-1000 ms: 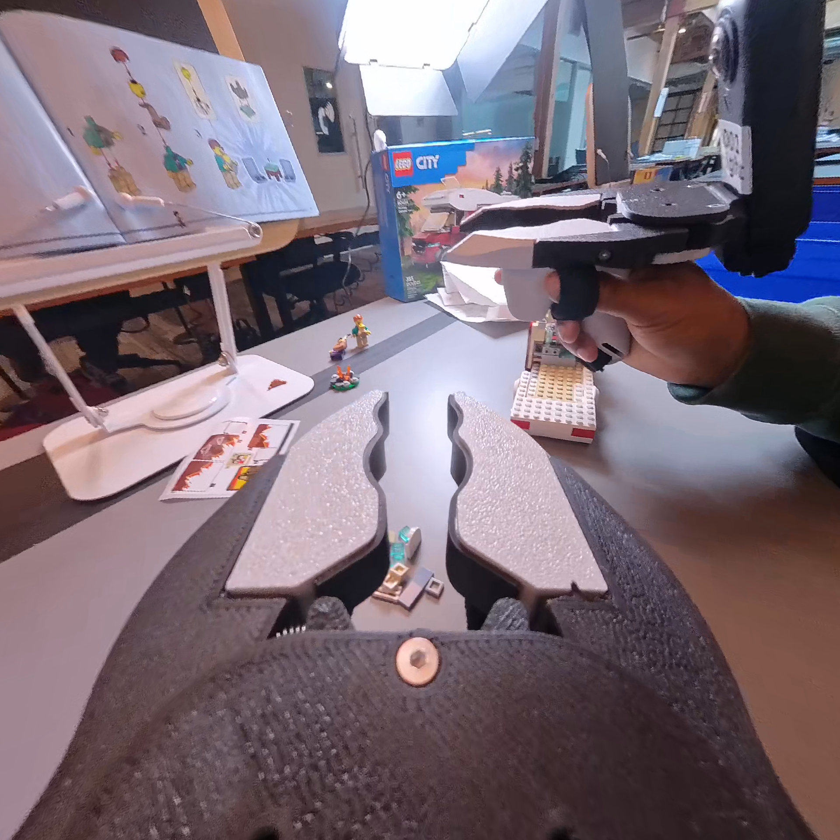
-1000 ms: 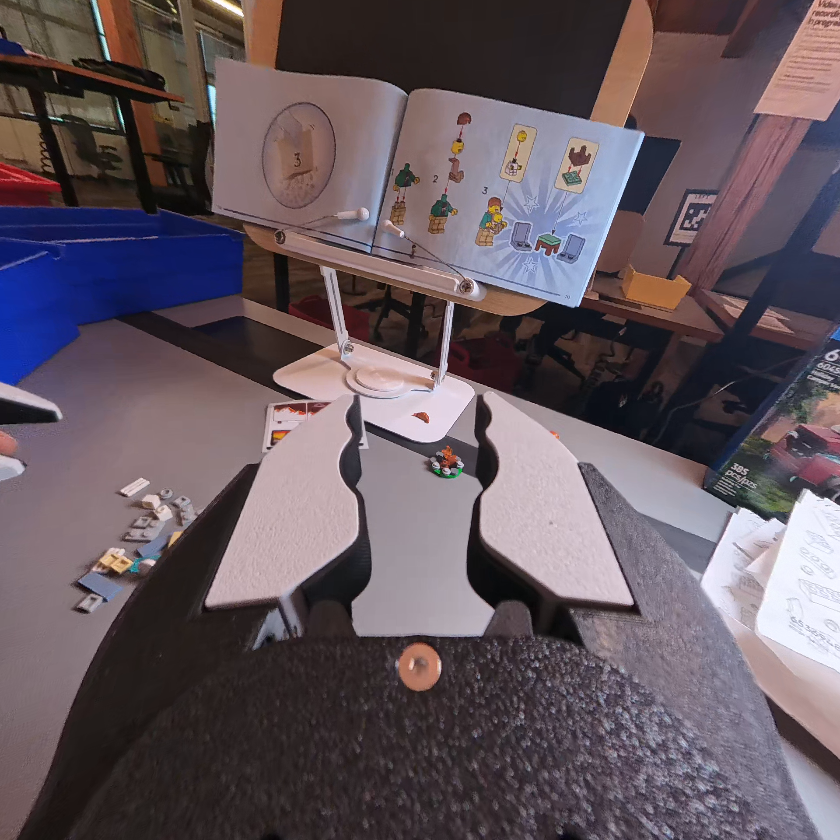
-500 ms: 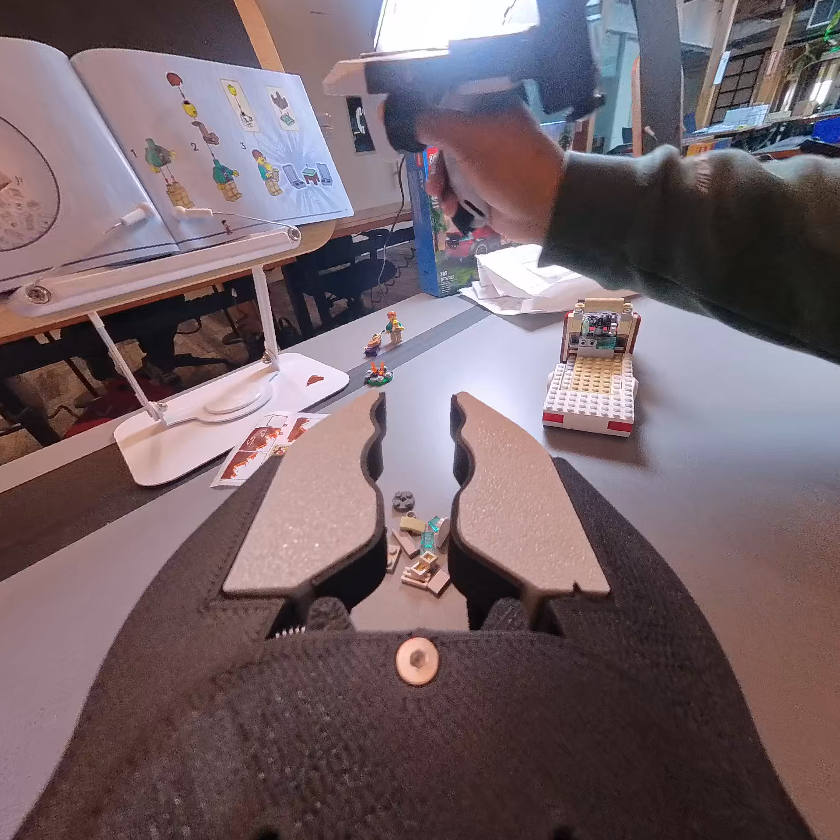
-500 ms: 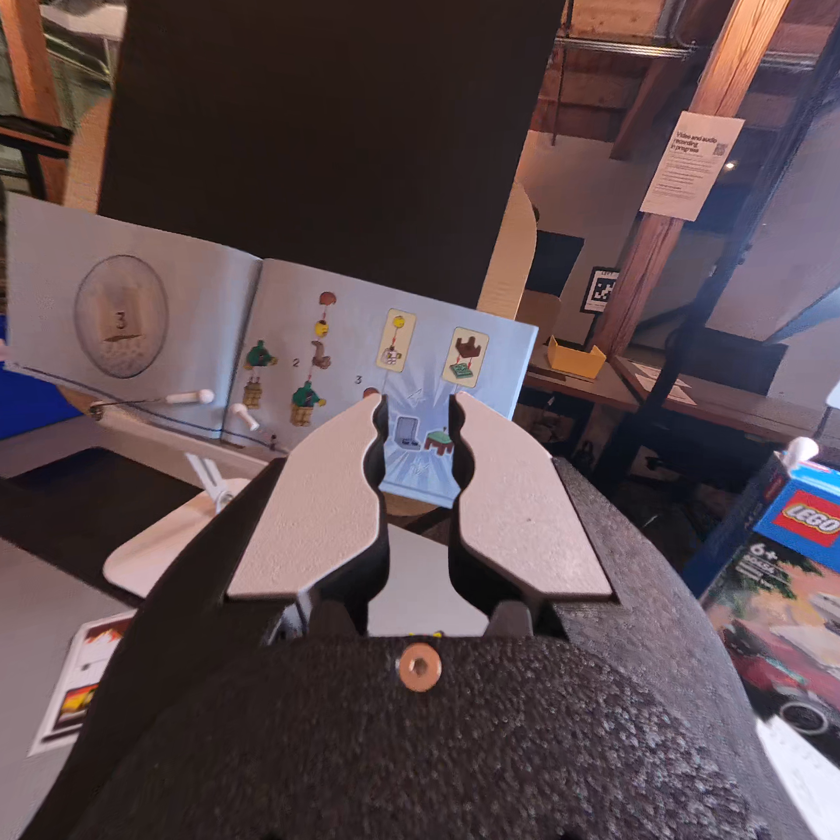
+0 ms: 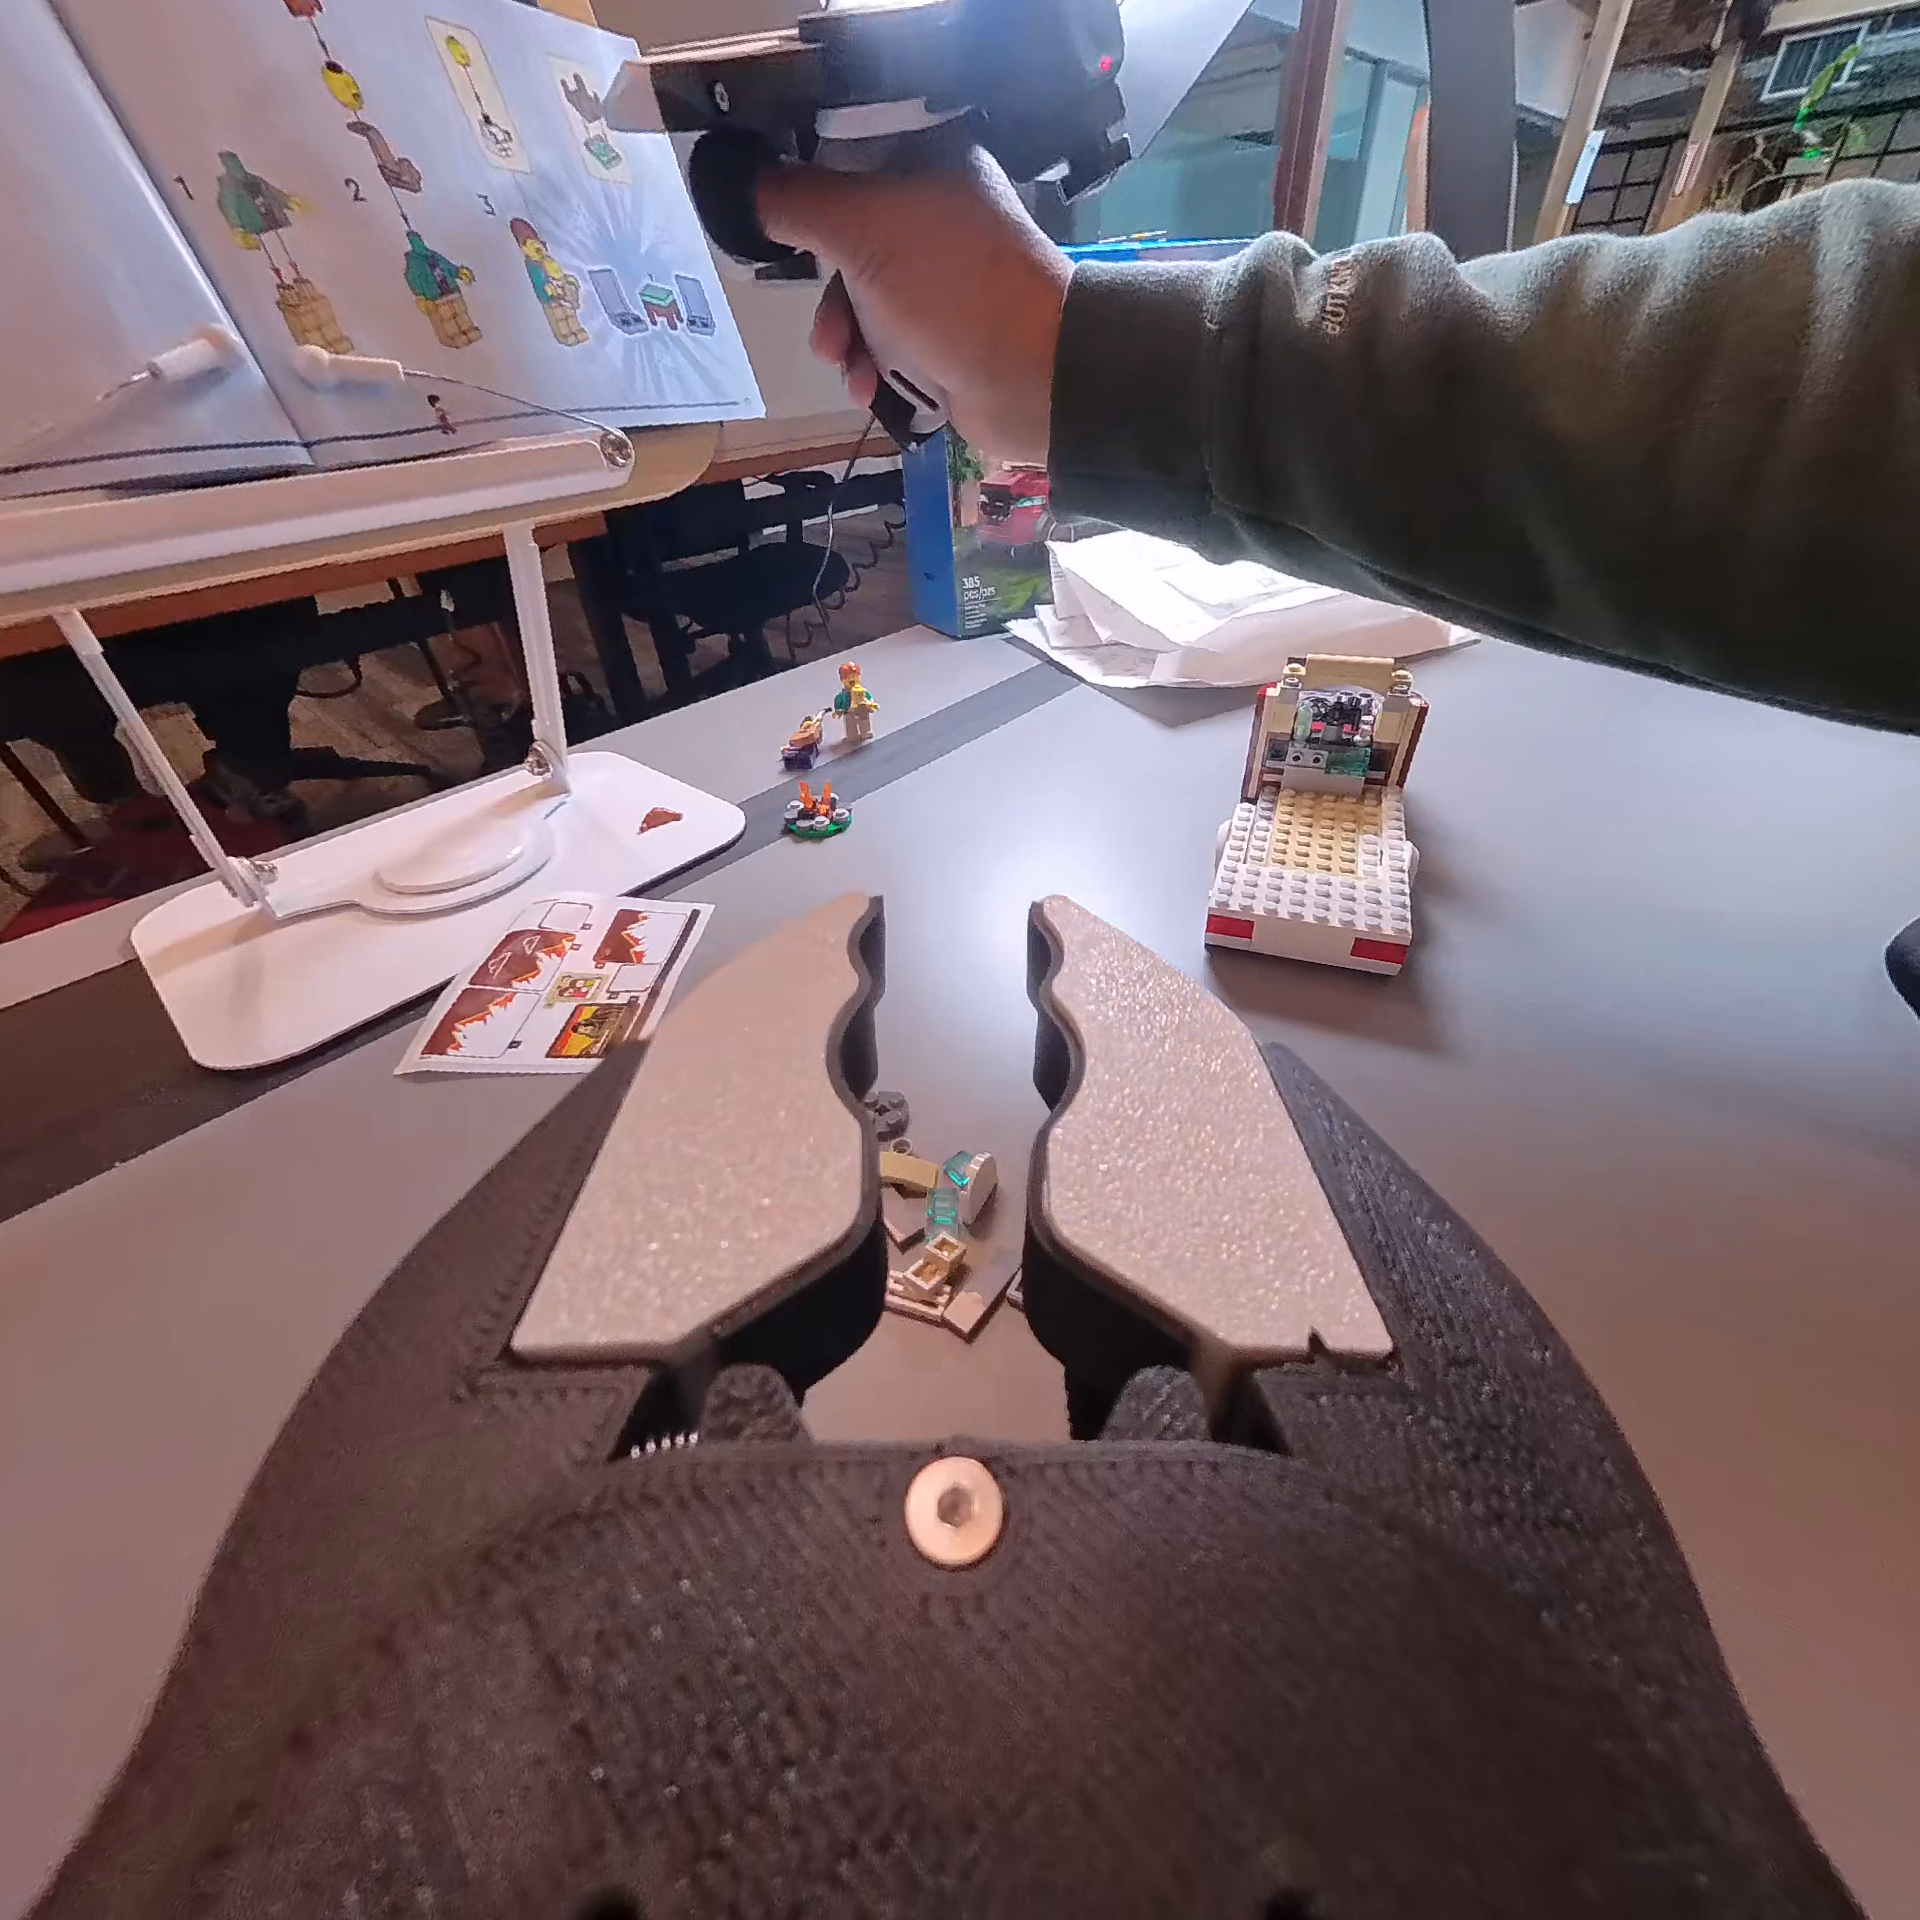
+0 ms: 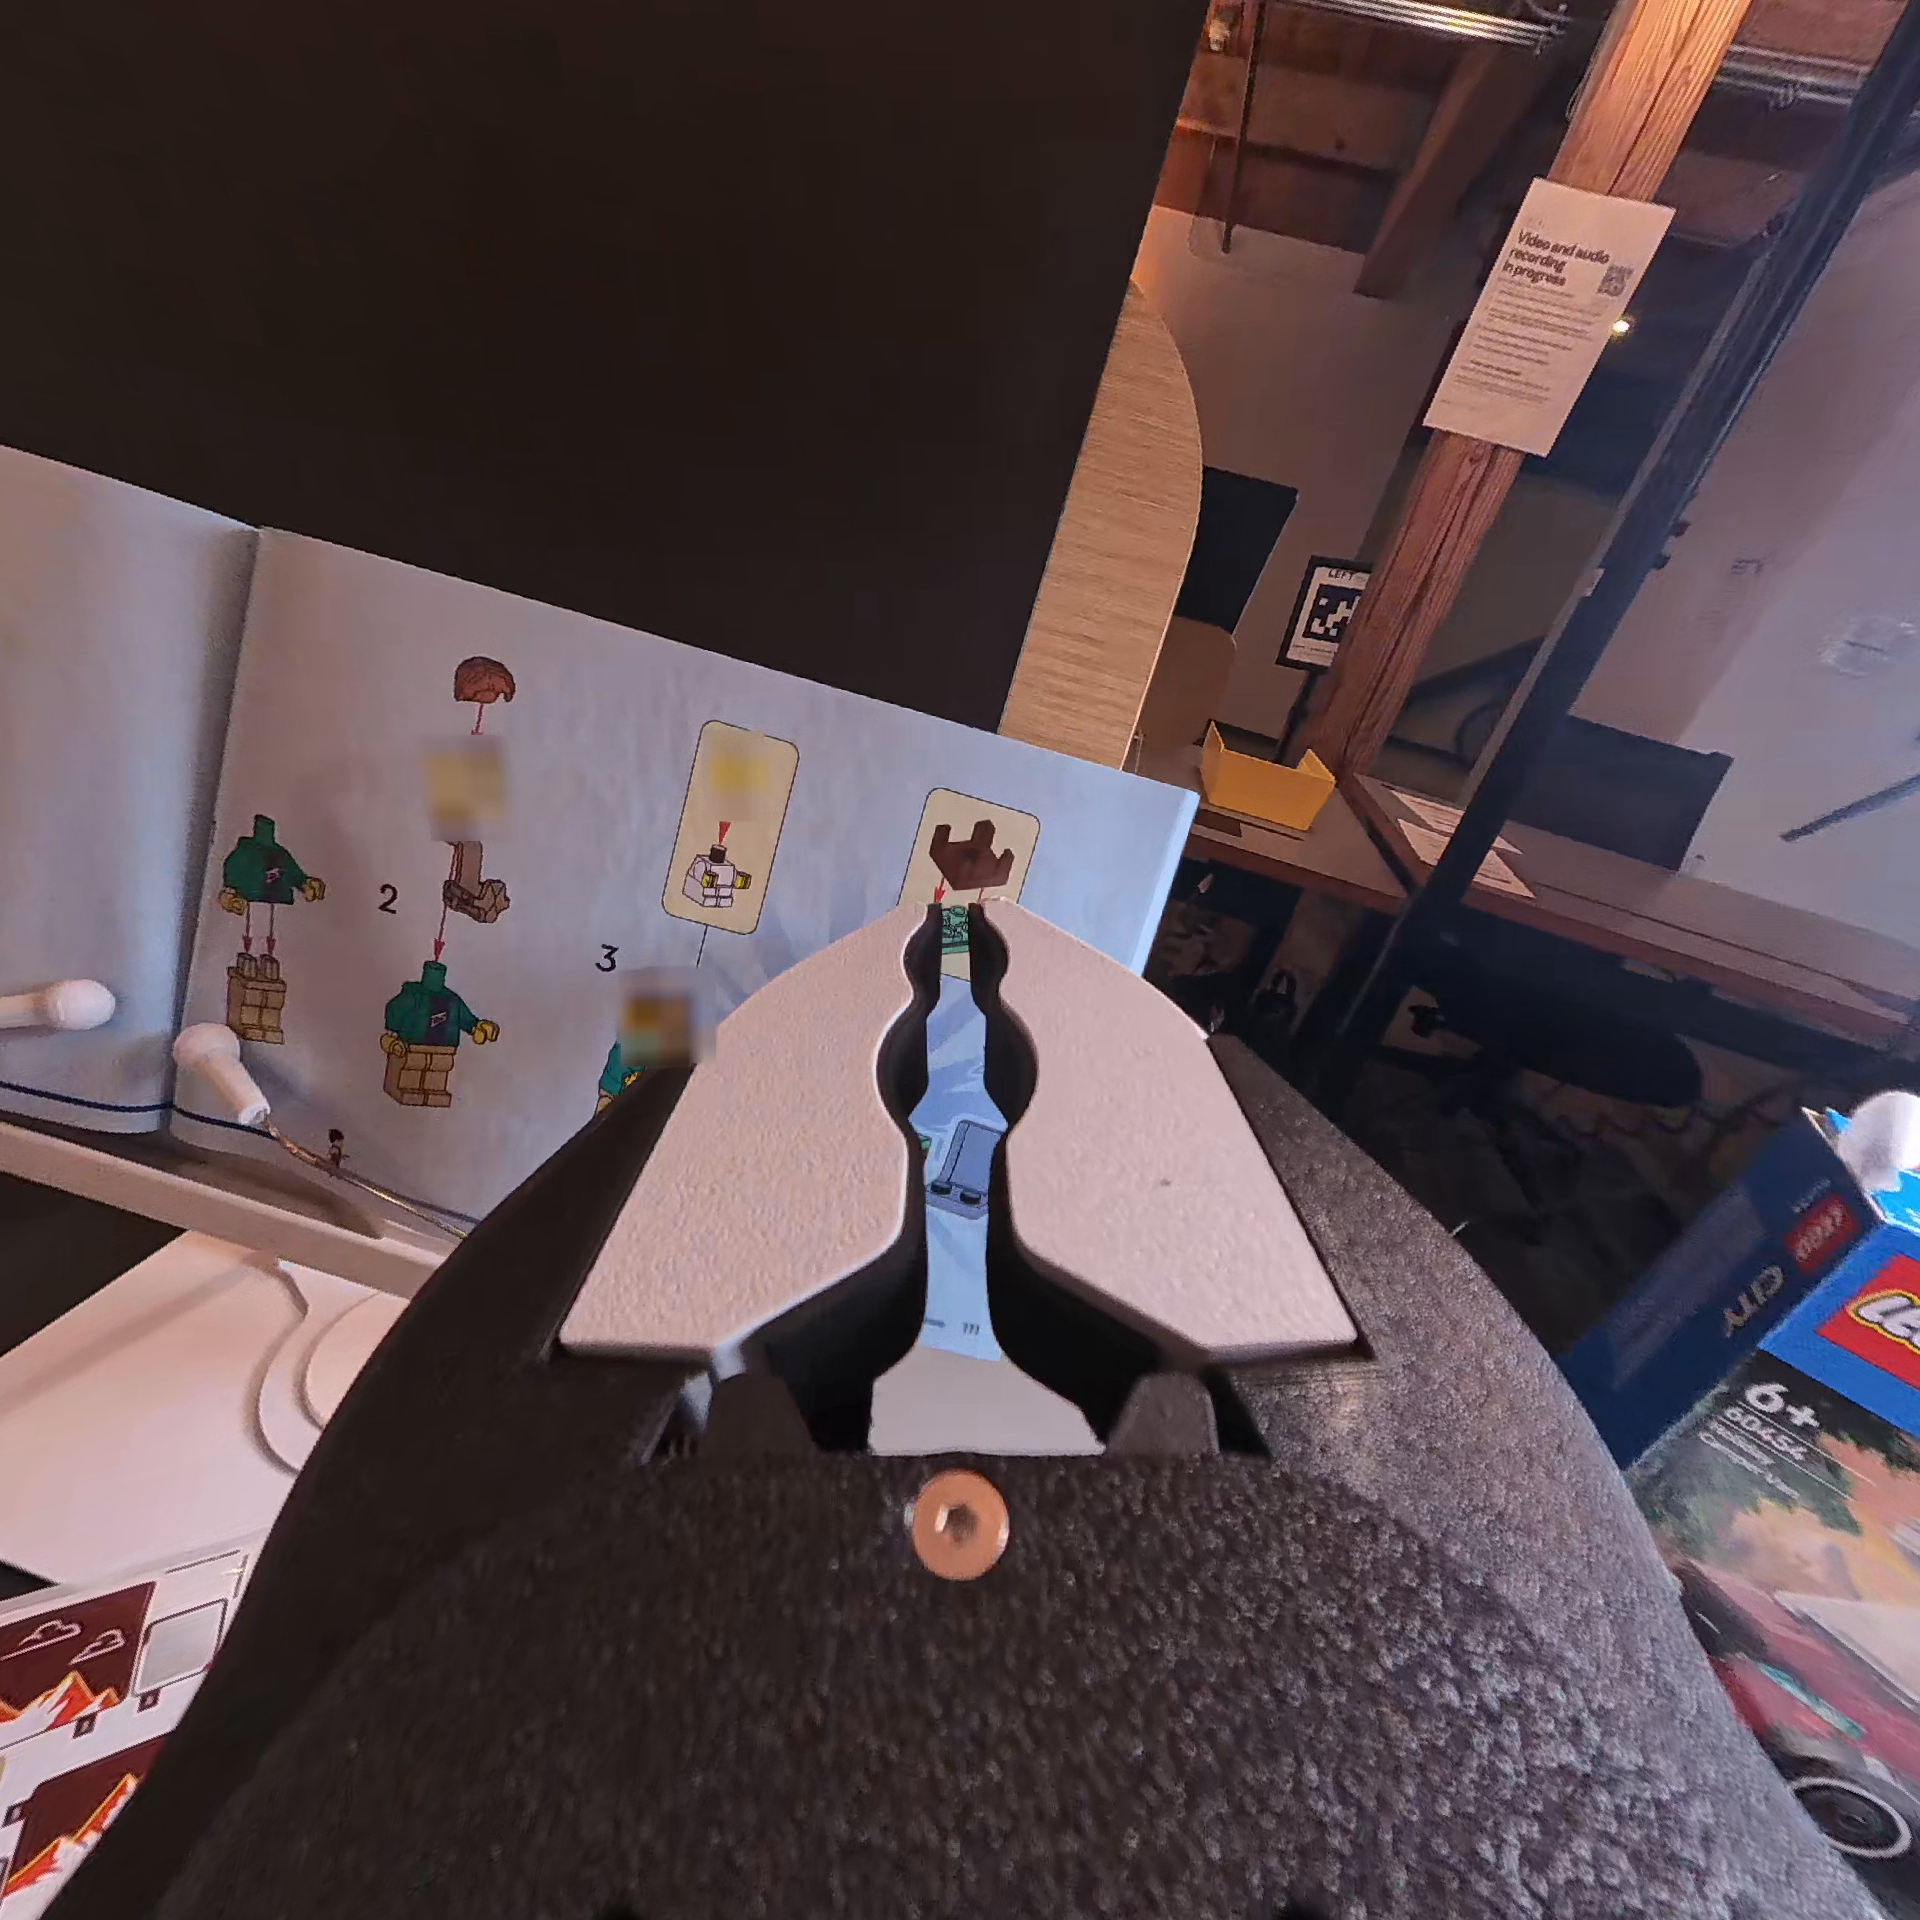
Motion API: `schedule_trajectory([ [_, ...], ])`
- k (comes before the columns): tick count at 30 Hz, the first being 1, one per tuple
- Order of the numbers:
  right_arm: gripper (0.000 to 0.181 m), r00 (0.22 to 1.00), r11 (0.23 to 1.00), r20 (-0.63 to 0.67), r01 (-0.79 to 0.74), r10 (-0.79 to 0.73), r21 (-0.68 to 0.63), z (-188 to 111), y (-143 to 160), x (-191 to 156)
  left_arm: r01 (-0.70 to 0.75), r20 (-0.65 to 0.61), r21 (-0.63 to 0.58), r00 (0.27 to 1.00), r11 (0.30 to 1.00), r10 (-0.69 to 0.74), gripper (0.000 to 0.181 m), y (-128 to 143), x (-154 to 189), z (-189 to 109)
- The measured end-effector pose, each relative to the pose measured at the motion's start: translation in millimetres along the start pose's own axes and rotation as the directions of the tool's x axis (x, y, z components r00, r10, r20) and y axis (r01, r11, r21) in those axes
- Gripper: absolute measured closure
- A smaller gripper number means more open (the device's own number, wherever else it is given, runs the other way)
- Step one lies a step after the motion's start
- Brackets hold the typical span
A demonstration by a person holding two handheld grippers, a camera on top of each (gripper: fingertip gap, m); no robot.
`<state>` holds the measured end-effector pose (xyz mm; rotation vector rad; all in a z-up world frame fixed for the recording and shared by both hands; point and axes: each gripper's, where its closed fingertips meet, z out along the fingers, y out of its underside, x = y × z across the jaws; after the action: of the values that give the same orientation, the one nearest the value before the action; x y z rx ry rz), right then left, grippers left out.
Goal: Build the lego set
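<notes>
Right, our left gripper (image 5: 954,914) hangs low over the grey table (image 5: 1558,1143), fingers apart w/ a moderate gap and nothing held; a small heap of loose lego pieces (image 5: 935,1216) lies on the table, seen btwn the fingers. Our right gripper (image 6: 958,909) is up at the instruction booklet (image 6: 582,831), which sits open on a white stand (image 5: 436,873). Its fingers are nearly closed, tips almost touching, only a thin slit left; the right page's outer part shows thru the slit, but we can't tell whether the tips pinch the page or just sit in front of it. In the left wrist view we see the right hand (image 5: 935,301) w/ a green sleeve (image 5: 1455,416) holding that gripper by the booklet's right edge. On the table: a part-built white and tan vehicle (image 5: 1311,842) to the right, a minifigure (image 5: 856,704) and a small campfire build (image 5: 818,816) farther back, a sticker sheet (image 5: 561,987) just beside the stand base, and the set box (image 6: 1818,1455) w/ white papers (image 5: 1195,613) near it.
</notes>
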<state>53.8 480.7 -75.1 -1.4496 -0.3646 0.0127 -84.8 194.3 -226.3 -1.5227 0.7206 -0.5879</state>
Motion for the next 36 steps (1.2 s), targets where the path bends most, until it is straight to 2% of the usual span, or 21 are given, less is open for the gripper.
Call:
schedule_trajectory([
  [21, 0.172, 1.0, 0.999, 0.012, -0.004, 0.004, -0.05, -1, 22, -2, -0.009, -0.015, -0.021, 1.0, 1.0, 0.008, 0.155, 4, 4, 1],
  [29, 0.172, 1.0, 0.999, 0.013, -0.007, 0.007, -0.05, -2, 21, 2, -0.003, -0.02, -0.028, 1.0, 1.0, 0.003, 0.156, 6, 4, 2],
  [36, 0.167, 0.997, 0.999, 0.068, 0.028, -0.027, -0.021, -32, 18, -5, -0.003, -0.016, -0.023, 1.0, 1.0, 0.003, 0.155, 5, 3, 1],
])
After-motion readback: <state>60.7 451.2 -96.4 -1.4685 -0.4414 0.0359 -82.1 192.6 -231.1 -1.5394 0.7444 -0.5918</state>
